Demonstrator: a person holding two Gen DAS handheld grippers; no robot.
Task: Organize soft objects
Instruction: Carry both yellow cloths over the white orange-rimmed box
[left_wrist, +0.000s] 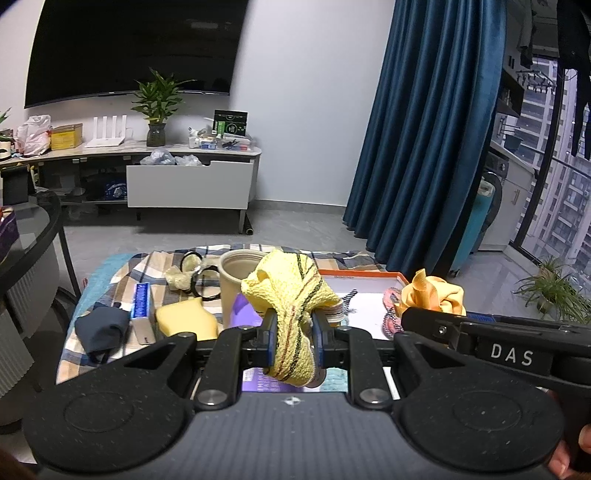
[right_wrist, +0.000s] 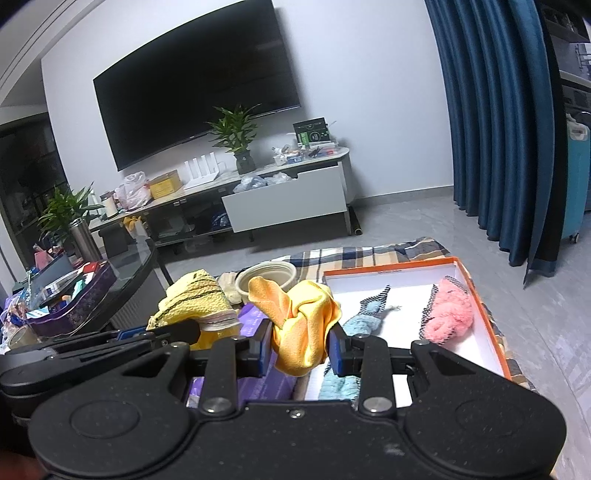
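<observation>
My left gripper (left_wrist: 294, 325) is shut on a pale yellow cloth with dark stripes (left_wrist: 291, 295), held above the plaid-covered table. My right gripper (right_wrist: 300, 341) is shut on an orange cloth (right_wrist: 299, 317), bunched between its pads; the same orange cloth (left_wrist: 432, 293) shows at the right of the left wrist view. The striped yellow cloth (right_wrist: 192, 302) appears left of it in the right wrist view. Ahead to the right lies an orange-rimmed white box (right_wrist: 480, 295) with a pink fluffy cloth (right_wrist: 450, 314) and a light blue cloth (right_wrist: 369, 310) inside.
A beige cup (left_wrist: 236, 273) stands on the plaid cloth (left_wrist: 155, 266). Left of it lie a yellow sponge (left_wrist: 184, 321), a dark blue cloth (left_wrist: 101, 328), a blue-and-white tube box (left_wrist: 142, 306) and black rings (left_wrist: 207, 284). A purple packet (right_wrist: 255, 325) lies under the grippers. A glass table (right_wrist: 122, 269) stands left.
</observation>
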